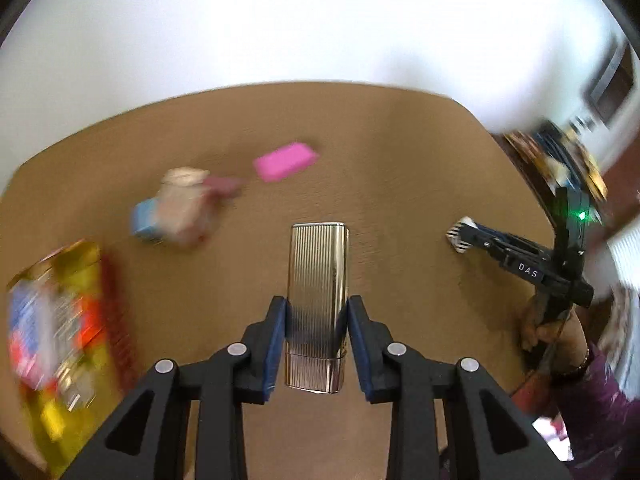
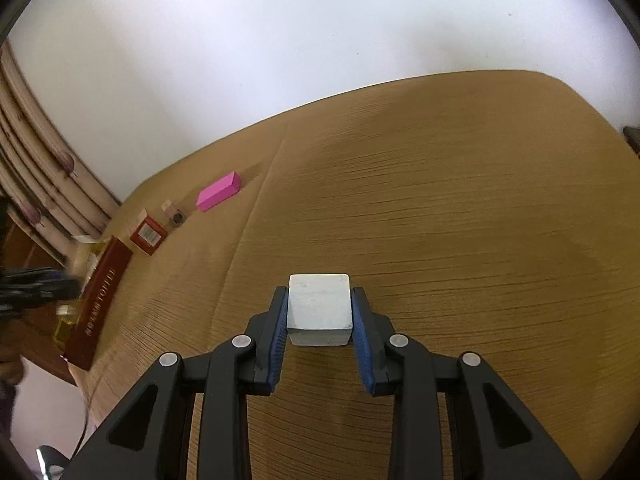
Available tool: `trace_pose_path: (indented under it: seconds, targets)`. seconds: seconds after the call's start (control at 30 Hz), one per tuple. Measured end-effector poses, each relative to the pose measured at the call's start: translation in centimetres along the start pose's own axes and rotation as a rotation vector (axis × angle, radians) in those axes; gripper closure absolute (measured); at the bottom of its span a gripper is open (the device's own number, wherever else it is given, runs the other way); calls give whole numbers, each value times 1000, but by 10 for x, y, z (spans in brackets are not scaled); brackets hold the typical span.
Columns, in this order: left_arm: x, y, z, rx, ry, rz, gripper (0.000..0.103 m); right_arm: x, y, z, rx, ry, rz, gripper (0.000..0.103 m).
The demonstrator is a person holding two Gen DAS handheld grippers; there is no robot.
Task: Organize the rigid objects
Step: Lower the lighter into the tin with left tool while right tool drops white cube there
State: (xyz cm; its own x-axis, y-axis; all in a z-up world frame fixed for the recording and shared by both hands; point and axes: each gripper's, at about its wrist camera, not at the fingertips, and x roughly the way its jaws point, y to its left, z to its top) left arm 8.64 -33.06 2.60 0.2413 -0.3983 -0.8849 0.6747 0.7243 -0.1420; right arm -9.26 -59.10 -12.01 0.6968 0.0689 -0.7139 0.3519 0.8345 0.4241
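My left gripper (image 1: pixel 317 312) is shut on a gold ribbed metal case (image 1: pixel 316 276), held lengthwise above the brown table (image 1: pixel 400 152); both blue pads press its sides. My right gripper (image 2: pixel 320 310) is shut on a small white cube-shaped box (image 2: pixel 320 304), held just over the table (image 2: pixel 460 200). In the left wrist view that right gripper (image 1: pixel 460 236) shows at the right with the white box at its tip, gripped by a hand (image 1: pixel 552 332). The left gripper (image 2: pixel 36 284) appears blurred at the left edge of the right wrist view.
A pink box (image 1: pixel 286 161) (image 2: pixel 219 191) lies at the back. Near it are a small red box (image 2: pixel 148 234), a tiny carton (image 2: pixel 174 214), a long dark red box (image 2: pixel 100 304), a blurred yellow package (image 1: pixel 60 328) and a blue and pink pack (image 1: pixel 176 208). A curtain (image 2: pixel 36 152) hangs left.
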Motion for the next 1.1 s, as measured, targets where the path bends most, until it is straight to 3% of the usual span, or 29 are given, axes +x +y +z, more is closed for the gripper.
trace_pose_path:
  seconds: [0.07,0.17,0.27,0.43,0.6,0.8,0.93,1.03,1.1]
  targets:
    - [-29,23,-13,-91,-25,57,72,2,7,1,0,6,-9,75]
    - [-57,64,-25,-163,-26,213,72,-4,4,1,31,7,15,75]
    - [-59,105,-37,-208,31,288,72,-12,16,-1,35,-7,48,75]
    - [-36,140,-53,-239,88,340,72,-17,64,0,-32,-12,97,75]
    - [0,149,-64,-236,141,391,71,-24,111,8,-105,-19,144,75]
    - [11,159,-76,-280,133,373,67,-22,175,21,-194,-4,246,75]
    - [-13,152,-84,-296,44,449,64,-4,234,28,-256,38,343,75]
    - [-41,136,-97,-296,-91,537,62,20,286,35,-325,68,400,75]
    - [-60,122,-110,-289,-198,576,54,40,313,40,-357,97,429,75]
